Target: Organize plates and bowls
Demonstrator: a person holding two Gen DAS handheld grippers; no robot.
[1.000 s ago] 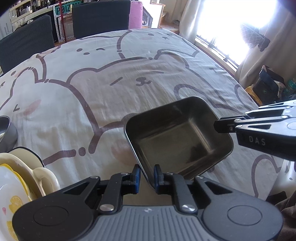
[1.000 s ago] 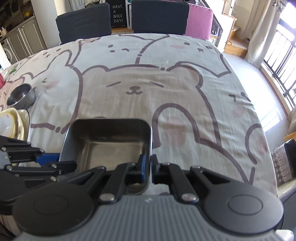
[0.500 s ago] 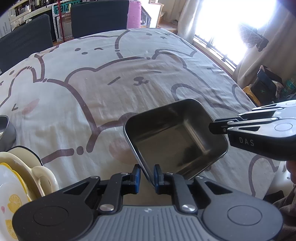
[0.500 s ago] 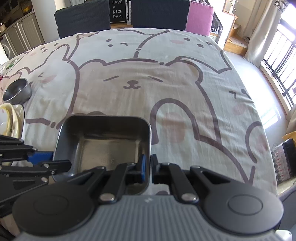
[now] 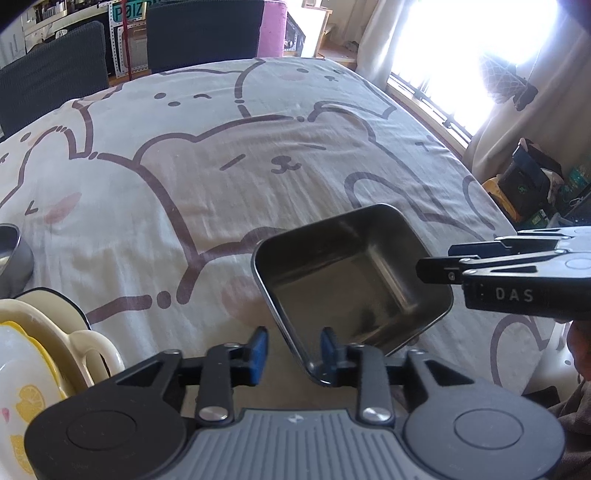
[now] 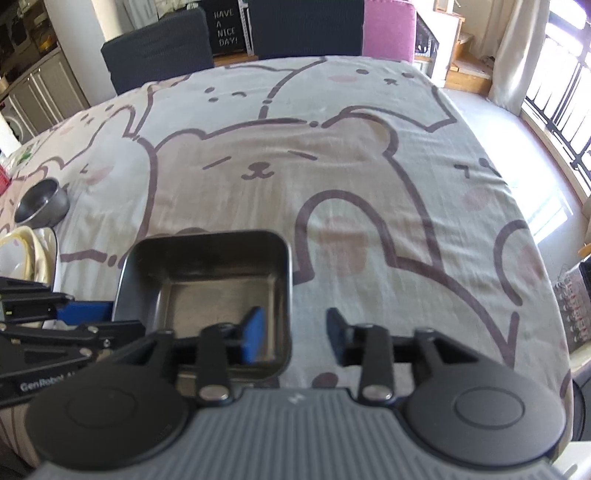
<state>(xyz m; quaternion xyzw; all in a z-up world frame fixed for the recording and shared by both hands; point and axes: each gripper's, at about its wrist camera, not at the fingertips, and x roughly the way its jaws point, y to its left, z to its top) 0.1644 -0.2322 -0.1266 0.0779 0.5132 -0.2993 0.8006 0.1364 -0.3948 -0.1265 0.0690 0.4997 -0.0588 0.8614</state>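
A square steel tray [image 5: 351, 280] rests on the bear-print tablecloth near the front edge; it also shows in the right wrist view [image 6: 210, 280]. My left gripper [image 5: 293, 349] is open, its fingers on either side of the tray's near-left rim. My right gripper [image 6: 295, 334] is open, its fingers on either side of the tray's right wall. A small round steel bowl [image 6: 42, 201] stands to the left. A stack of cream and yellow dishes [image 5: 40, 350] sits at the front left.
The tablecloth [image 6: 332, 173] covers the whole table. Dark chairs [image 6: 159, 44] and a pink one [image 6: 388, 29] stand at the far side. The table's right edge drops to the floor by a window [image 5: 461, 55] with bags below.
Both grippers have opened and let go of the tray rim. The tray has come down and now lies on the cloth.
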